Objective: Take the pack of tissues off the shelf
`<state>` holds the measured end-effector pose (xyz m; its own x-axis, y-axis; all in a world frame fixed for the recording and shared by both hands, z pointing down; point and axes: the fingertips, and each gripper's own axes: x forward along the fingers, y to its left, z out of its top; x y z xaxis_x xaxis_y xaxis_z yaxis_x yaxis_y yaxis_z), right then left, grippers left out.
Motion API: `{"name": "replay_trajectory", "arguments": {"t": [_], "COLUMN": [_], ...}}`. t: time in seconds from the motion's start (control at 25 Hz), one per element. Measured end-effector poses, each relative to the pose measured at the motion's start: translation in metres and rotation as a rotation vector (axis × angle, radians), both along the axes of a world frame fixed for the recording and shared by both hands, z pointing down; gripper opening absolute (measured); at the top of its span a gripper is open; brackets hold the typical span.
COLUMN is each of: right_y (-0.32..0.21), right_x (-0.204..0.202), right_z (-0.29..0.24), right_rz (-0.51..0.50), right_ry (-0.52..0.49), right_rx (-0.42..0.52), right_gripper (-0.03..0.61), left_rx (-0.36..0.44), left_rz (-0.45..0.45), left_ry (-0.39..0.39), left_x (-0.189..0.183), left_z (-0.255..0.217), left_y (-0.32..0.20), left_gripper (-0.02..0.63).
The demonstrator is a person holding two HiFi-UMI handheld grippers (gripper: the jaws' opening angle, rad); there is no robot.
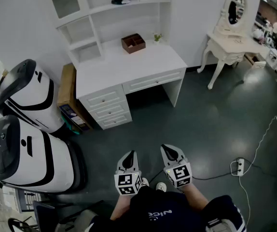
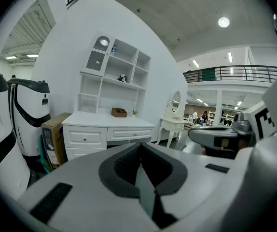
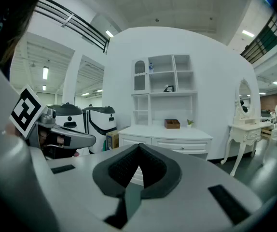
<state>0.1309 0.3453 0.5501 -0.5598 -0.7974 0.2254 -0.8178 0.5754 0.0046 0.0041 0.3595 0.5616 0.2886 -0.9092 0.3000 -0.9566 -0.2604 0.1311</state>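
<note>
The left gripper and right gripper hover side by side over the floor, jaws closed on nothing, well apart from the desk.

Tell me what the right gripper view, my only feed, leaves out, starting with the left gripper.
Observer: The left gripper has its jaws together, with nothing between them.
Operator: Check underfoot.
Observer: A power strip with a white cable lies on the floor to the person's right, off the straight line to the desk.
Operator: Look down onto it.
Observer: From above, the brown box on it is split into compartments; its inside looks dark.
</note>
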Motion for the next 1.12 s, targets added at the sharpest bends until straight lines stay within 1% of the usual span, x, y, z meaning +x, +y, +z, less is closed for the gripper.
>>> {"name": "replay_trajectory", "arguments": {"t": [0.24,0.36,0.48,0.52,0.56,0.6,0.64,0.68,0.72,0.8,0.92,1.12], "right_y": [-0.002,-0.005,-0.006,-0.006,-0.006,-0.007,-0.008,-0.009,-0.01,-0.009,-0.008,-0.013], "right_x": [-0.004,-0.002,-0.003,-0.005,-0.007,-0.009,-0.009,-0.01,-0.011,-0.015,-0.023,-0.036], "right_z": [-0.003,-0.002,0.0,0.0,0.0,0.0,0.0,0.001,0.001,0.002,0.005,0.011], "right_rz": [-0.015,-0.011,-0.008,-0.016,-0.028,-0.038,-0.042,-0.044,-0.047,-0.056,-0.061,-0.057], "right_ry": [0.01,-0.013,-0.041,-0.053,-0.069,-0.087,-0.102,-0.107,-0.104,-0.079,-0.046,-0.013], "right_rx": [0.019,0.002,-0.02,-0.026,-0.035,-0.043,-0.05,-0.053,-0.053,-0.046,-0.044,-0.059], "right_gripper": [0.008,0.008,0.011,0.054,0.159,0.267,0.331,0.372,0.397,0.426,0.44,0.442], "left_rx": [0.013,0.021,0.005,-0.003,-0.009,-0.013,-0.018,-0.023,-0.028,-0.036,-0.04,-0.035], "left_rz": [-0.006,-0.001,0.024,0.04,0.058,0.077,0.094,0.105,0.114,0.143,0.182,0.177], "left_ry": [0.005,0.012,0.026,0.035,0.047,0.062,0.074,0.079,0.076,0.061,0.055,0.069], "left_x": [-0.001,0.0,0.001,0.002,0.003,0.005,0.007,0.009,0.009,0.009,0.009,-0.005], "left_z": [-0.003,-0.004,-0.001,0.0,0.0,0.001,0.002,0.004,0.005,0.009,0.011,0.011], "left_y": [-0.001,-0.001,0.001,0.001,0.002,0.001,0.0,-0.001,-0.002,-0.002,-0.004,-0.011], "left_gripper": [0.003,0.003,0.005,0.007,0.017,0.064,0.171,0.325,0.392,0.397,0.397,0.397]}}
